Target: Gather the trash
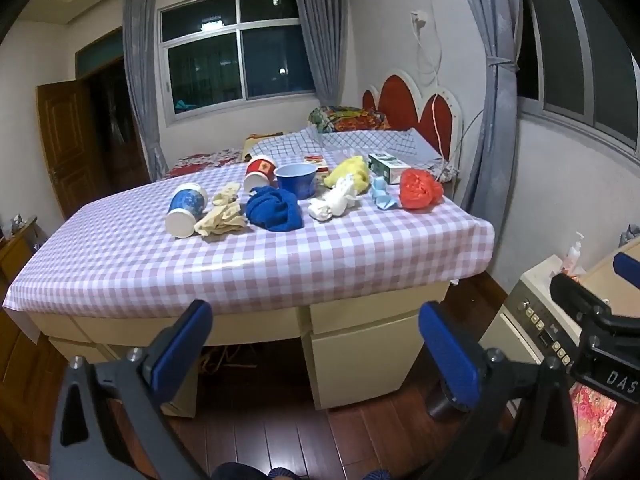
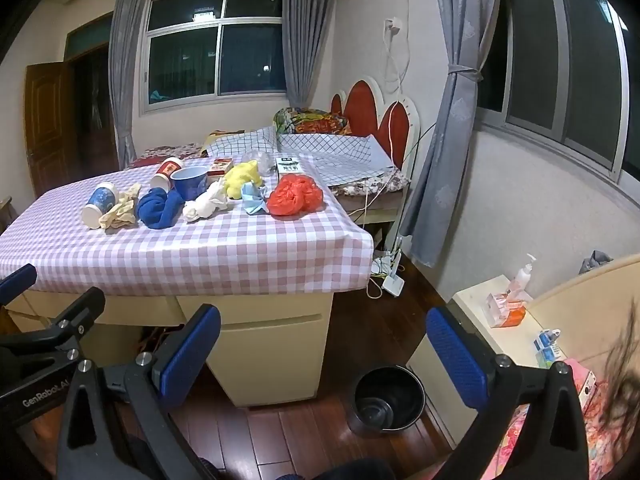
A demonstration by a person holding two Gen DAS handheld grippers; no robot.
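Trash lies on a table under a pink checked cloth (image 1: pixel 280 256): a tipped blue paper cup (image 1: pixel 186 210), crumpled beige paper (image 1: pixel 224 216), a blue rag (image 1: pixel 274 208), a white wad (image 1: pixel 334 202), a light blue mask (image 1: pixel 382 196) and a red plastic bag (image 1: pixel 420 189). Behind them are a red cup (image 1: pixel 260 172), a blue bowl (image 1: pixel 297 180) and a yellow cloth (image 1: pixel 348 174). My left gripper (image 1: pixel 316 320) hangs open before the table's front edge, holding nothing. My right gripper (image 2: pixel 322 328) is open and empty too, above the floor. A black bin (image 2: pixel 388 398) stands on the floor right of the table's drawers.
A bed with a red headboard (image 2: pixel 376 108) stands behind the table. A power strip and cables (image 2: pixel 390 280) lie on the wooden floor by the table's right corner. At the right, a low cream cabinet (image 2: pixel 492 320) carries a tissue pack and a pump bottle.
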